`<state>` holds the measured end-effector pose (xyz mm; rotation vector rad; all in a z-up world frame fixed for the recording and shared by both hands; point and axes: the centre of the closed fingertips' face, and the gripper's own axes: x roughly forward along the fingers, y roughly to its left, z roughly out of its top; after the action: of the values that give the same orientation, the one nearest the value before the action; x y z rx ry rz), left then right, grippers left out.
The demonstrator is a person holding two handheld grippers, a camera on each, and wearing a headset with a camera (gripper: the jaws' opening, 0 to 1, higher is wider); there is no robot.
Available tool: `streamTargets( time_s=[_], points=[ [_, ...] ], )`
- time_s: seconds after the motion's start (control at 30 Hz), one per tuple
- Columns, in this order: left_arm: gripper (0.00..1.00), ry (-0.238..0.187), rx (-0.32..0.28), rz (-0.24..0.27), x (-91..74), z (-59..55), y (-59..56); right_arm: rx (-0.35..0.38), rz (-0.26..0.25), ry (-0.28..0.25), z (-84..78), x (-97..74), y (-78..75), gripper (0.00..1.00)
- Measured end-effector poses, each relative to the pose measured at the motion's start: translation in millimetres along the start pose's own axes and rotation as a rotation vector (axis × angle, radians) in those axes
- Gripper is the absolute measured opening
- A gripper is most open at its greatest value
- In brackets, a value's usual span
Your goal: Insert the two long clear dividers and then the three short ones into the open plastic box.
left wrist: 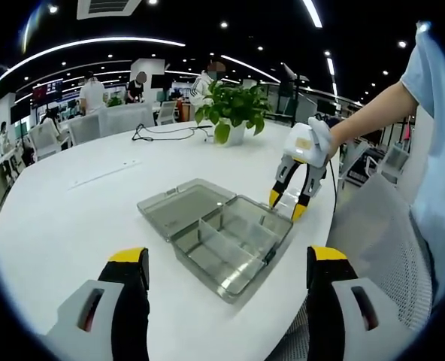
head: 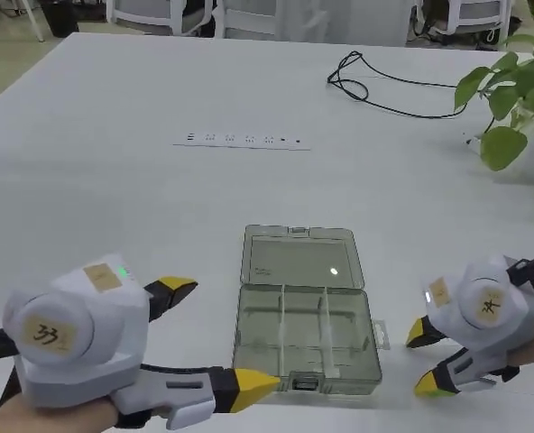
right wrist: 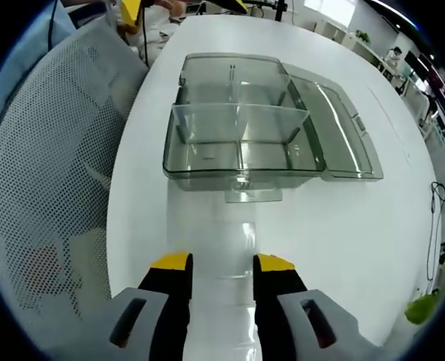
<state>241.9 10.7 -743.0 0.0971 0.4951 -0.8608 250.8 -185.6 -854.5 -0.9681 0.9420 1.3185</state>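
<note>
The open clear plastic box (head: pixel 308 341) lies near the table's front edge with its lid (head: pixel 299 257) folded flat behind it. Clear dividers (head: pixel 282 316) stand inside it and split it into several compartments, as the right gripper view also shows for the box (right wrist: pixel 237 143). A small clear piece (right wrist: pixel 252 195) lies against the box's side that faces my right gripper. My left gripper (head: pixel 211 336) is open just left of the box. My right gripper (head: pixel 427 357) is open just right of it, jaws (right wrist: pixel 221 263) pointing at the box, nothing solid seen between them.
A white power strip (head: pixel 242 140) lies mid-table and a black cable (head: pixel 375 86) curls at the back right. A potted plant (head: pixel 515 90) stands at the right edge. A mesh chair (right wrist: pixel 49 173) sits beside the table edge. Office chairs and people are in the background.
</note>
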Motion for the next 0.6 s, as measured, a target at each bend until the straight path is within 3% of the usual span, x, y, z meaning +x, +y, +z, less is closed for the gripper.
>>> streamTargets(
  time_s=[0.37,0.6],
  points=[
    [0.86,0.000,-0.033,-0.016,10.3,2.1,-6.6,0.013,-0.057,-0.012,-2.2,-18.7,-1.6,0.32],
    [0.82,-0.006,-0.094,-0.055,22.7,10.5,-13.8,-0.007,-0.136,-0.063,17.9,-43.9,-9.1,0.32]
  ],
)
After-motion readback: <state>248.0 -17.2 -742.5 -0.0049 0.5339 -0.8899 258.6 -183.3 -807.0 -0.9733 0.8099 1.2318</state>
